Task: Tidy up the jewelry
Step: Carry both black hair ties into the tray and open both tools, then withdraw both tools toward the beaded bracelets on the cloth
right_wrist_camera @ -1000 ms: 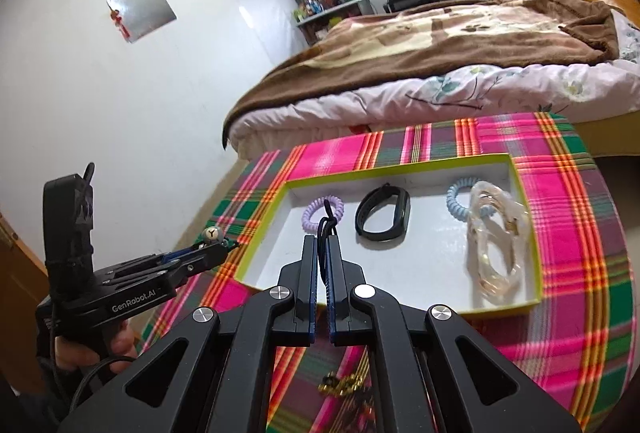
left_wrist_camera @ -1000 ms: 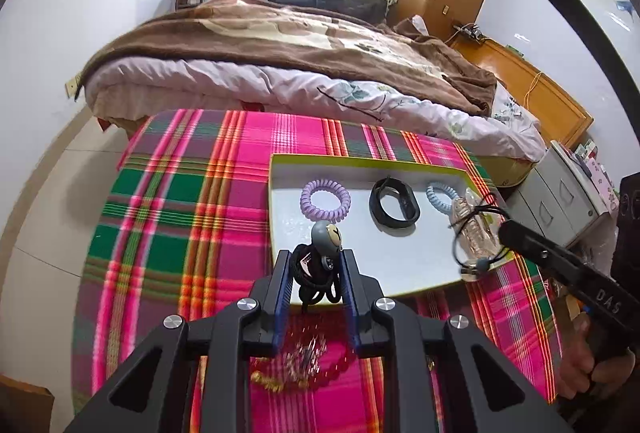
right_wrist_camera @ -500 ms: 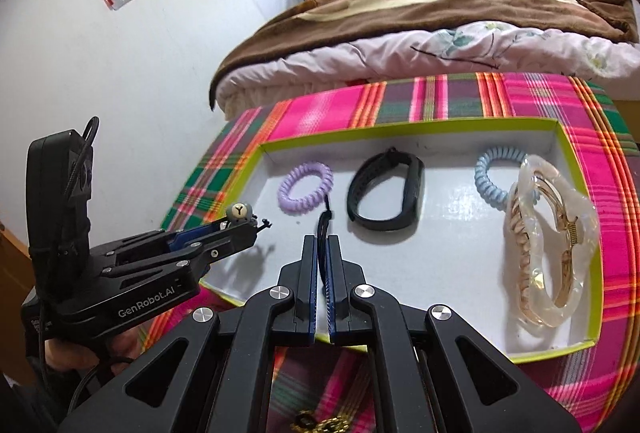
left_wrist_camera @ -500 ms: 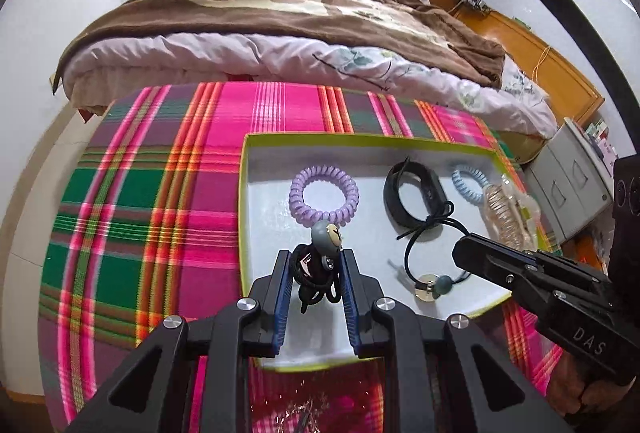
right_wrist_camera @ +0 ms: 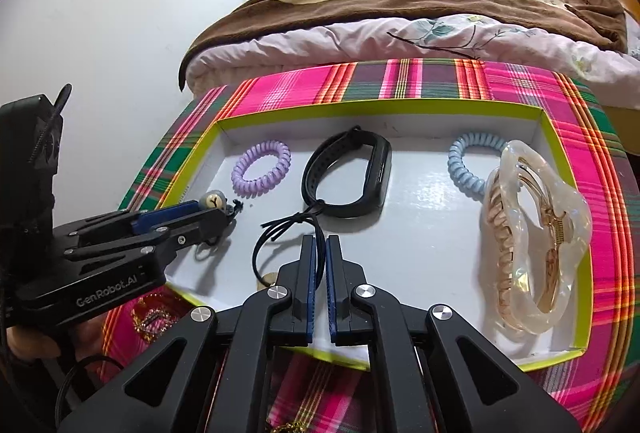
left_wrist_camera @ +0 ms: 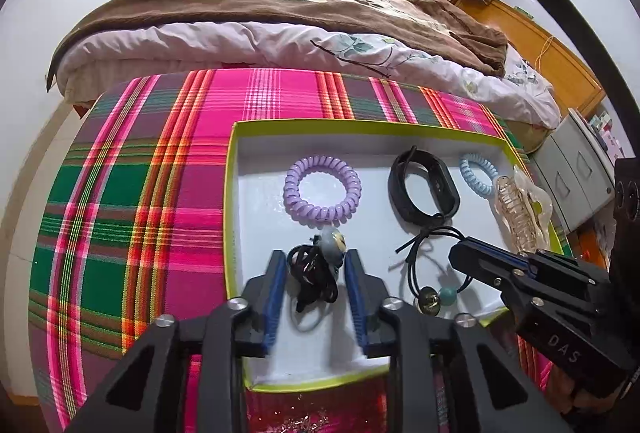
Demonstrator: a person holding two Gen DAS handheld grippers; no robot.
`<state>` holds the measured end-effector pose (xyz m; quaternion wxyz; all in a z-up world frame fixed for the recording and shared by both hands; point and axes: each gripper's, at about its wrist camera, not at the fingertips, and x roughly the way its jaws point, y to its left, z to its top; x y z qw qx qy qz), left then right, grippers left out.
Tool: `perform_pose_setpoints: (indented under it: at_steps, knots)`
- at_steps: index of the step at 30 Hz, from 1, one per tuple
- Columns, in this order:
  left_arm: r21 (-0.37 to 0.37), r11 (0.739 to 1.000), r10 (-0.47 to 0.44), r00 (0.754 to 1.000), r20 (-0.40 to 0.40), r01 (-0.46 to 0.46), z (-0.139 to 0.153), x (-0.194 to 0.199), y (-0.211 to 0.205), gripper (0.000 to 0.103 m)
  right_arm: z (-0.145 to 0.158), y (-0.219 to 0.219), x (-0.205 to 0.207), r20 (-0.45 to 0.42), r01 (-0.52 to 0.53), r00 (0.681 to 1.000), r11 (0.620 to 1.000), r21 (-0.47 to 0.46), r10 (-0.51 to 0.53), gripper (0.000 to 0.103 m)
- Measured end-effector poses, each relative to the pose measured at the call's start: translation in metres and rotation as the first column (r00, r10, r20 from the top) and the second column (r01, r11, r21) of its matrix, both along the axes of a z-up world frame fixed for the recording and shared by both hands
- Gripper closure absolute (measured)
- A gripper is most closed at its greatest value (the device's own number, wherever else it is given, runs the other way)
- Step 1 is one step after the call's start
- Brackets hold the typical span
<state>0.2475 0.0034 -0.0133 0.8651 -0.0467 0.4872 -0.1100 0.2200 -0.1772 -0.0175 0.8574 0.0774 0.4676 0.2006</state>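
A shallow white tray [right_wrist_camera: 560, 169] with a lime-green rim lies on plaid cloth, holding a lilac coil hair tie [right_wrist_camera: 262, 167], a black wristband [right_wrist_camera: 347, 175], a pale-blue coil tie [right_wrist_camera: 466, 169] and a clear claw clip [right_wrist_camera: 534, 253] on its side. A black elastic cord [left_wrist_camera: 430, 265] with what looks like a teal bead and brass disc trails onto the tray floor. A tangled black hair tie with a round pale charm [left_wrist_camera: 316, 265] sits just above the tray's near left part.

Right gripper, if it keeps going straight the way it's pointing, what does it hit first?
Most likely the black wristband. The right gripper, shut on a black cord hair tie, points across the tray floor at it; depth is uncertain.
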Motion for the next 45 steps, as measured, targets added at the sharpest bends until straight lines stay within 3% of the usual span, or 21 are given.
perform_pose_setpoints:
  at_steps: [3, 8, 12, 25, 33, 41, 45]
  knots:
    - [-0.01, 1.0, -0.004, 1.0, 0.004, 0.004, 0.002, -0.002, -0.001, 0.055, 0.002, -0.002, -0.002, 0.006, 0.006, 1.0, 1.0, 0.004, -0.006, 0.09]
    - [-0.006, 1.0, -0.003, 1.0, 0.011, 0.003, 0.008, -0.006, -0.001, 0.052, 0.005, -0.005, -0.007, 0.013, 0.012, 1.0, 1.0, 0.003, -0.012, 0.084]
    - [-0.011, 1.0, -0.001, 0.999, 0.038, 0.001, 0.02, -0.016, 0.002, 0.043, 0.012, -0.008, -0.015, 0.027, 0.017, 0.999, 1.0, 0.014, -0.018, 0.076]
    - [0.002, 1.0, 0.028, 0.995, 0.1, -0.028, 0.043, -0.073, 0.038, 0.042, 0.033, -0.018, -0.063, 0.094, 0.038, 0.995, 0.997, 0.065, -0.044, 0.073]
    - [0.019, 0.999, 0.03, 0.998, 0.062, -0.031, 0.025, -0.102, 0.047, 0.042, 0.034, -0.025, -0.099, 0.111, 0.054, 0.992, 0.993, 0.107, -0.066, 0.073]
    - [0.071, 0.997, -0.017, 1.0, 0.023, 0.016, 0.002, -0.105, 0.023, 0.042, 0.03, -0.033, -0.126, 0.116, 0.07, 0.99, 0.991, 0.115, -0.083, 0.073]
    - [0.09, 0.996, 0.002, 1.0, 0.024, -0.004, 0.0, -0.102, 0.021, 0.051, 0.028, -0.039, -0.131, 0.11, 0.083, 0.989, 0.988, 0.13, -0.098, 0.073]
